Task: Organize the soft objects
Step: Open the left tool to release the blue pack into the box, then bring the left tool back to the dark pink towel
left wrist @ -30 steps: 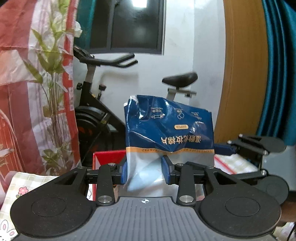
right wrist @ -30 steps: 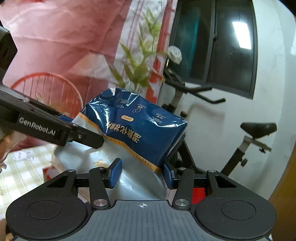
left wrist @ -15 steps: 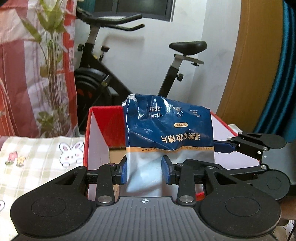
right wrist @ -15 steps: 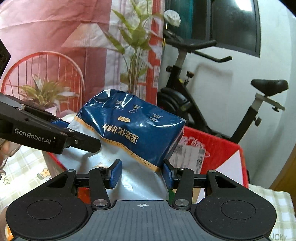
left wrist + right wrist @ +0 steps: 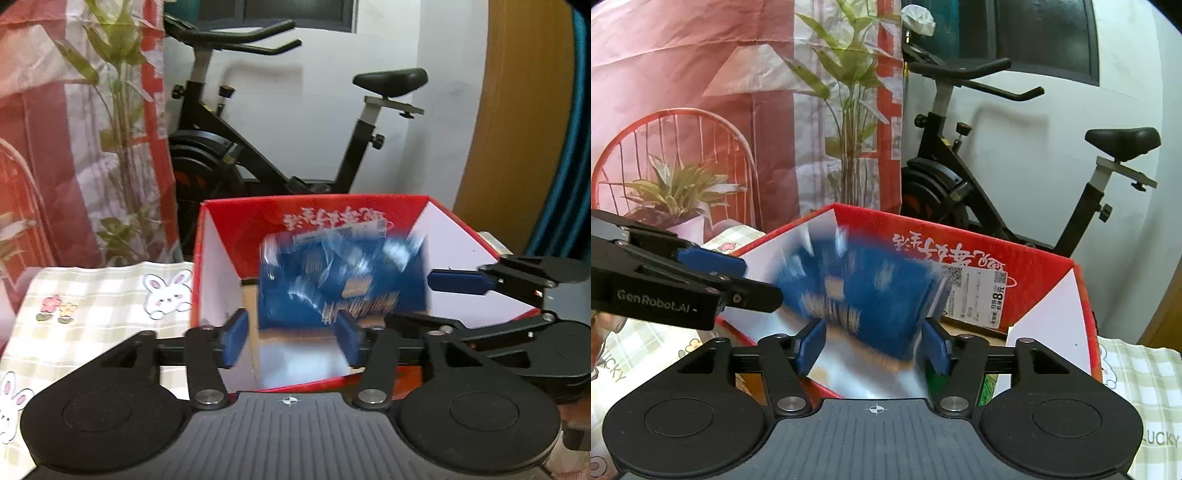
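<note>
Both pairs of jaws opening, blue bag loose between them

The left gripper and right gripper stand apart around the blurred blue bag, pads clear of it; beyond, the open red box surrounds it.

Both wrist views face red box (close).

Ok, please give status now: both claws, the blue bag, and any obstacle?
Left claw and right claw opening, pads off. Blue bag blurred, between the claws, over the red box. No obstacle seen.
</note>
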The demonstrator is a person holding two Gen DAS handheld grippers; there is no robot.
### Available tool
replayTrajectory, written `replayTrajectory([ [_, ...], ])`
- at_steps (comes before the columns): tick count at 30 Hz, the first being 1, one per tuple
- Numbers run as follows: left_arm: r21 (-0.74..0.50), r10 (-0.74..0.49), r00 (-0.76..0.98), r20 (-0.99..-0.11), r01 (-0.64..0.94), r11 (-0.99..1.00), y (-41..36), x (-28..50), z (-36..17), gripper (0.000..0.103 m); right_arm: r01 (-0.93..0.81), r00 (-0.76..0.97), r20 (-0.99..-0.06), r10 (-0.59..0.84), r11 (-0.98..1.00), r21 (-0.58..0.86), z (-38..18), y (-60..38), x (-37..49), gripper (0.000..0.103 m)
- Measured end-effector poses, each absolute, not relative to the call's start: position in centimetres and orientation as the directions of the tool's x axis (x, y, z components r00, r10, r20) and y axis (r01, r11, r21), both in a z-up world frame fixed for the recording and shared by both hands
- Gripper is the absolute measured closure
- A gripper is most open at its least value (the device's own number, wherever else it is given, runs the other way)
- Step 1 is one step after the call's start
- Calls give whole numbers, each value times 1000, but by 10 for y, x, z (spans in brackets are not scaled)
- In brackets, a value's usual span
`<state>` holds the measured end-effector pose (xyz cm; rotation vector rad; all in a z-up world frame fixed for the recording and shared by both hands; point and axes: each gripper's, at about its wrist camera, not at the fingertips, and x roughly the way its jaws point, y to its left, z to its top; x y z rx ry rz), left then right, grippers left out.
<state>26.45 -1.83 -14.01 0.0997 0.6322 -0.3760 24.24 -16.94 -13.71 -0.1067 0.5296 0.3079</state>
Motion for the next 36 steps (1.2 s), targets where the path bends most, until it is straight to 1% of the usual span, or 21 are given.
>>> replayTrajectory([
  [10, -70, -338, 744, -576, 366, 928, -5, 241, -128, 44, -317, 830, -490, 266, 948, -23, -128, -174, 216, 44],
  [17, -123, -371, 731, -573, 371, 921, 1, 207, -130, 45, -305, 847, -445, 291, 951, 41, -123, -181, 181, 44],
  [21, -151, -386, 721, -576, 370, 917, 4, 191, -136, 45, -310, 851, -438, 290, 950, 28, -127, -179, 159, 44],
  [31, -213, -429, 687, -586, 380, 900, 17, 146, -151, 45, -325, 836, -461, 299, 946, 25, -148, -179, 90, 45],
  [36, -224, -428, 665, -612, 373, 900, 31, 108, -164, 45, -300, 811, -514, 279, 953, 44, -153, -190, 51, 45],
])
